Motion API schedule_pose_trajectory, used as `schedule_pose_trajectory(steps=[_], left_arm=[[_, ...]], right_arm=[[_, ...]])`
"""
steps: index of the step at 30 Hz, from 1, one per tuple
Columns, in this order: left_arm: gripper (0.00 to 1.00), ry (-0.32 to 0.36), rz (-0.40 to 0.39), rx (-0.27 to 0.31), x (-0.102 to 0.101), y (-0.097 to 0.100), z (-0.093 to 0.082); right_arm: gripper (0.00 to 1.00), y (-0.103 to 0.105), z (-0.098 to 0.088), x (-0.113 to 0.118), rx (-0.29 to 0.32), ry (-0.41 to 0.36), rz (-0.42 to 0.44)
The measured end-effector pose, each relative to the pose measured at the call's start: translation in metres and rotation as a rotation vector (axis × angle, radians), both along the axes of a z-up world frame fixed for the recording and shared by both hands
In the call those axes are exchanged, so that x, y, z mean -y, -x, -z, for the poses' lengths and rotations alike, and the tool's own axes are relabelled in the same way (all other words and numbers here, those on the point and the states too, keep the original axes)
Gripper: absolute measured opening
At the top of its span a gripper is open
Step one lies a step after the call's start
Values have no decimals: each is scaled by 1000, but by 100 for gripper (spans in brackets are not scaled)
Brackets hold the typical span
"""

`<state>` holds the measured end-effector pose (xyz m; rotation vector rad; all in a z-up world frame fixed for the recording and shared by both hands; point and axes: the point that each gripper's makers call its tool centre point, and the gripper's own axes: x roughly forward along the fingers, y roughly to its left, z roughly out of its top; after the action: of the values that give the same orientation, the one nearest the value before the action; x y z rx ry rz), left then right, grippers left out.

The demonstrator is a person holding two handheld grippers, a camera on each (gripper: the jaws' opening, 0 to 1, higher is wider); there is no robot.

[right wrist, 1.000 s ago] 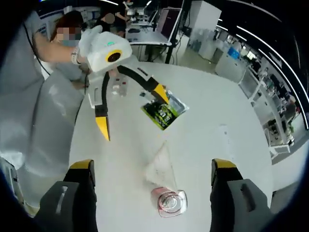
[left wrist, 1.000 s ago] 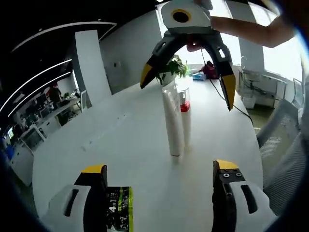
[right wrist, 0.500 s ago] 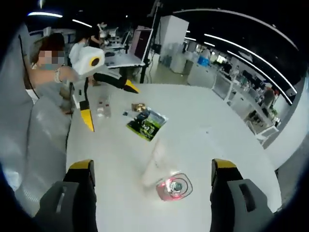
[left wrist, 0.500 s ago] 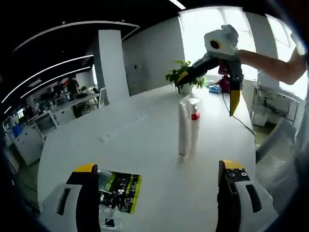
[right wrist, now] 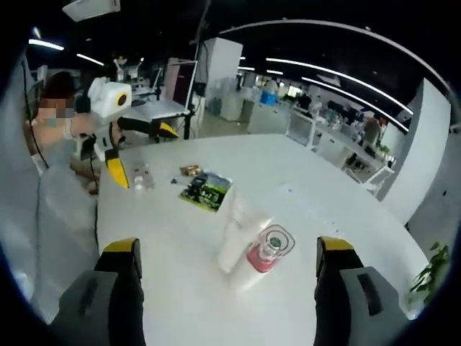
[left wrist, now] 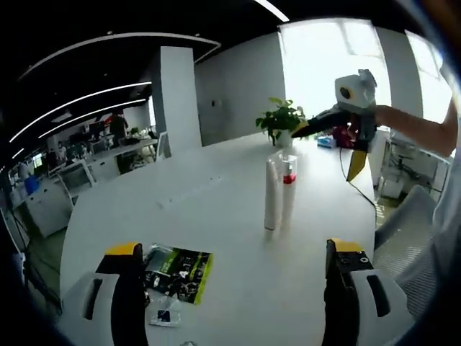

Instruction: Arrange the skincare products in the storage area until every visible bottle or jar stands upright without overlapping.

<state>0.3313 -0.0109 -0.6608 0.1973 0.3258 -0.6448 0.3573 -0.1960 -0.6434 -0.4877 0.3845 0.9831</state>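
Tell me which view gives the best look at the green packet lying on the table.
The left gripper view: the green packet lies flat close to the camera, just right of the left tong, its dark print showing. In the right gripper view the same packet lies farther off and smaller, beyond the white tube.

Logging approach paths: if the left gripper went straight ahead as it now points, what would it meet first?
Probably the tall white tube, standing upright on the table beside the clear red-banded bottle. It sits roughly between the left gripper's open jaws, though depth is hard to judge.
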Motion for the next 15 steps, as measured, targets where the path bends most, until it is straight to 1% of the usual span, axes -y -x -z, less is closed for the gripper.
schedule_pose_trajectory(steps=[2,7,9,12,15], left_arm=[[99,-2,5,7,2,6,-3],[99,13,-6,4,0,13,-2],[99,12,-12,-2,-2,16,-2],[99,24,-16,8,-5,20,-4],[99,18,-20,12,-6,23,-3]], right_arm=[[100,5,-1,0,2,-23,18],[100,13,4,3,0,-32,75],[100,20,5,1,-10,-48,75],[100,24,4,0,-21,-88,95],[100,32,4,-2,-17,-89,98]])
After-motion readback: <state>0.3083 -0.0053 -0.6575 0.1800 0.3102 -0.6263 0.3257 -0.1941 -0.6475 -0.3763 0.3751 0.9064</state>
